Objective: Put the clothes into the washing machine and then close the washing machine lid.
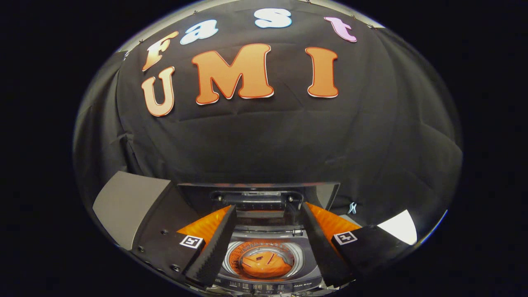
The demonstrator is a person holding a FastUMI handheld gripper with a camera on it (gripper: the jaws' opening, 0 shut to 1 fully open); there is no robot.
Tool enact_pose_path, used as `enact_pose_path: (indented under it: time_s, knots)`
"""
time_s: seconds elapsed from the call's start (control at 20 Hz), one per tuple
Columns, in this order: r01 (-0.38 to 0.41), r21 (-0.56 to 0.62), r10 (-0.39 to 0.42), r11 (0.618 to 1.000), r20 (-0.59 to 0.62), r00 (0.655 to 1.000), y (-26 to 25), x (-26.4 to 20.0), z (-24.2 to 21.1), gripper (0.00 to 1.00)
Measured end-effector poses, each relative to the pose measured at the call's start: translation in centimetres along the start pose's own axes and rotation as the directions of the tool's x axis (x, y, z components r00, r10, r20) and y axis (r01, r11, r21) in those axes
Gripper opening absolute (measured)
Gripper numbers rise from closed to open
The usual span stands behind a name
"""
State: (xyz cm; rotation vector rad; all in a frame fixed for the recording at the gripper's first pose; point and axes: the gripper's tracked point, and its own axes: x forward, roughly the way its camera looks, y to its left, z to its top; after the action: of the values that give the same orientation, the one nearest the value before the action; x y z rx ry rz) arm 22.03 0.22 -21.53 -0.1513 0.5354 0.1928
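Note:
The washing machine [264, 284] stands below and just ahead of my fingers, seen from above. Its lid [260, 194] is raised upright at the back, against the black cloth wall. An orange garment [266, 264] lies at the bottom of the round drum [236, 255], visible between my two fingers. My gripper [267, 231] is open, hovering above the drum opening with nothing between its fingers. The ridged pads [214, 247] face each other across a wide gap.
The machine's control panel [264, 286] runs along its front edge, nearest to me. A grey panel [128, 206] stands to the left of the machine and a white surface [402, 229] shows to its right. Black cloth wall rises behind the lid.

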Motion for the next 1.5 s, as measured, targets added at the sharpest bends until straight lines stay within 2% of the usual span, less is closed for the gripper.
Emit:
enact_pose_path:
  time_s: [0.45, 0.8, 0.95, 1.15, 1.35, 1.5]
  knots:
    - [-0.010, -0.057, 0.012, 0.998, 0.030, 0.999, 2.4, 5.8, 4.7, 0.99]
    - [0.014, -0.056, -0.017, 0.998, -0.064, 0.998, 1.2, 13.8, 3.9, 1.00]
    - [0.009, -0.008, -0.010, 1.000, -0.117, 0.993, 0.5, 16.1, 2.9, 0.99]
    - [0.013, 0.045, -0.004, 0.999, -0.186, 0.983, -0.1, 17.4, 0.9, 1.00]
    - [0.012, 0.005, -0.011, 1.000, -0.178, 0.984, -0.1, 17.0, 0.5, 1.00]
    - [0.016, 0.023, -0.012, 1.000, -0.169, 0.985, -0.1, 16.0, 0.1, 1.00]
